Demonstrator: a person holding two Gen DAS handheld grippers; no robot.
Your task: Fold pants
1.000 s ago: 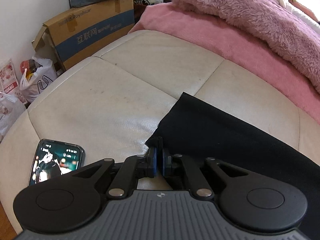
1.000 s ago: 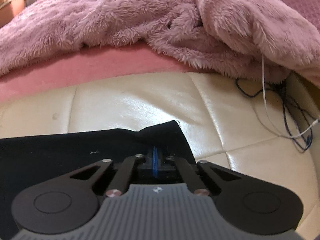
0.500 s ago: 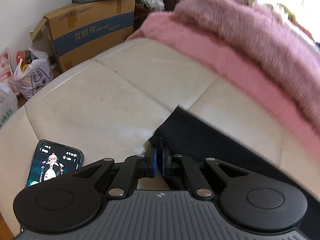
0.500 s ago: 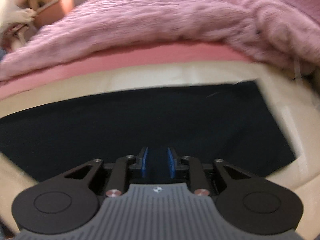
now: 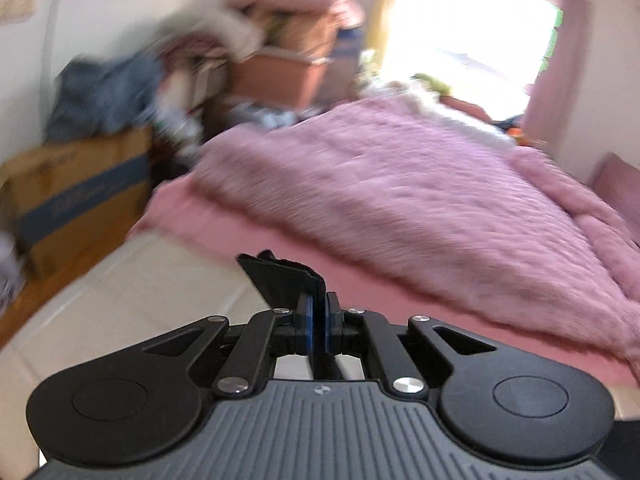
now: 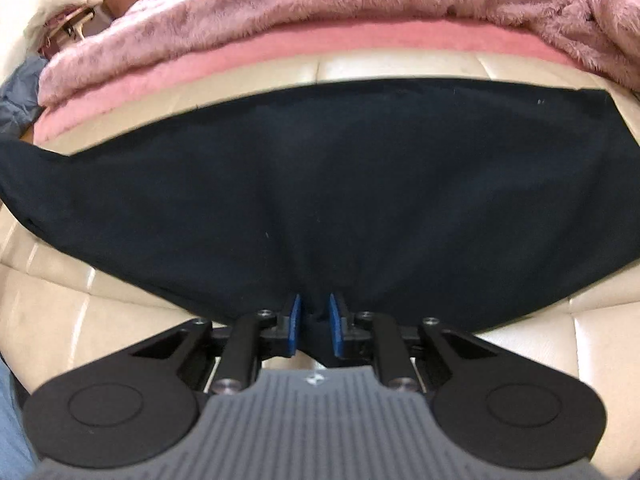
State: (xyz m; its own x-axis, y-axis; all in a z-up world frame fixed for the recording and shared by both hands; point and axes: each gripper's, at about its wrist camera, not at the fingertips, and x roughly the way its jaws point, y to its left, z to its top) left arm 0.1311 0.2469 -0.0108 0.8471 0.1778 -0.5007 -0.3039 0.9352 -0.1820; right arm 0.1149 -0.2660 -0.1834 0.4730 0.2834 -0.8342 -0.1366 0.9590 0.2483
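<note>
The black pants (image 6: 320,180) lie spread across the cream leather sofa (image 6: 400,68) in the right wrist view. My right gripper (image 6: 316,308) sits at the middle of their near edge. Its jaws are closing, with a bunch of black fabric between the blue pads (image 6: 295,320); creases run from the cloth toward them. In the blurred left wrist view, my left gripper (image 5: 319,300) is shut on a corner of the pants (image 5: 280,276). That corner is lifted off the sofa seat (image 5: 140,292) and sticks up past the fingertips.
A fuzzy mauve blanket (image 5: 400,200) over a pink sheet (image 6: 280,48) covers the back of the sofa. A cardboard box (image 5: 80,196) with clothes piled on it stands at the left. A person's denim leg (image 6: 8,420) shows at the lower left.
My left gripper has risen and tilted upward with the pants corner; the phone has left its view. My right gripper released the right end corner and moved left to the near edge's middle.
</note>
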